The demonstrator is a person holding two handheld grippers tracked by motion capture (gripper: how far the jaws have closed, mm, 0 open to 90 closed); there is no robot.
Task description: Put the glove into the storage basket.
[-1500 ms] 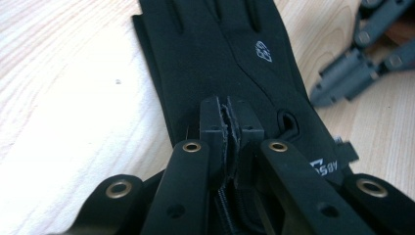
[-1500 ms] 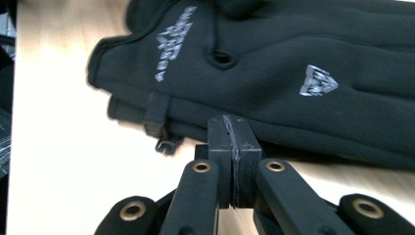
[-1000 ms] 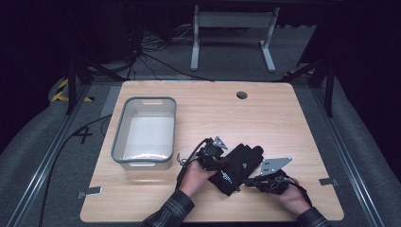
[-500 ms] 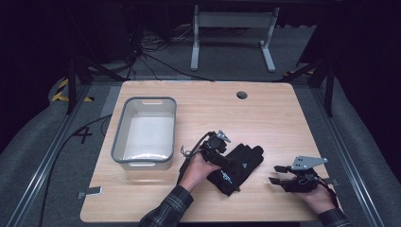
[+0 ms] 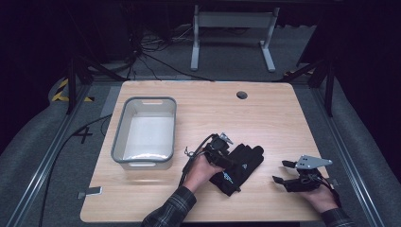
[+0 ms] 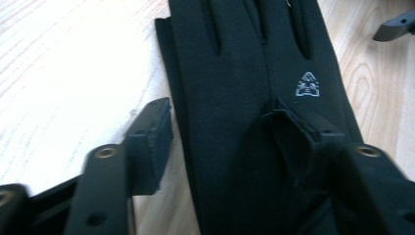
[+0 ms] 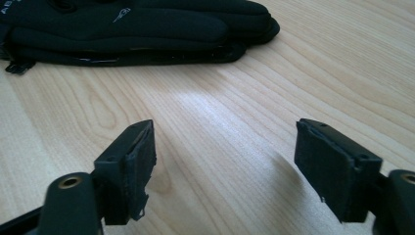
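A pair of black gloves lies flat and stacked on the wooden table, front middle. My left gripper rests over the cuff end. In the left gripper view the gloves show a small white logo. The left gripper has one pad over bare wood and the other over the fabric beside a raised fold. Its jaws have just been closing and do not pinch the fabric. My right gripper sits to the right, apart from the gloves. Its jaws have just been opening, with bare wood between them.
A grey plastic bin stands on the left half of the table, with nothing visible inside. A round cable hole is near the far edge. A grey metal stand is on the floor behind the table.
My right hand has pulled away from the gloves to the right, and its gripper now sits near the table's front right. The left hand has stayed at the gloves.
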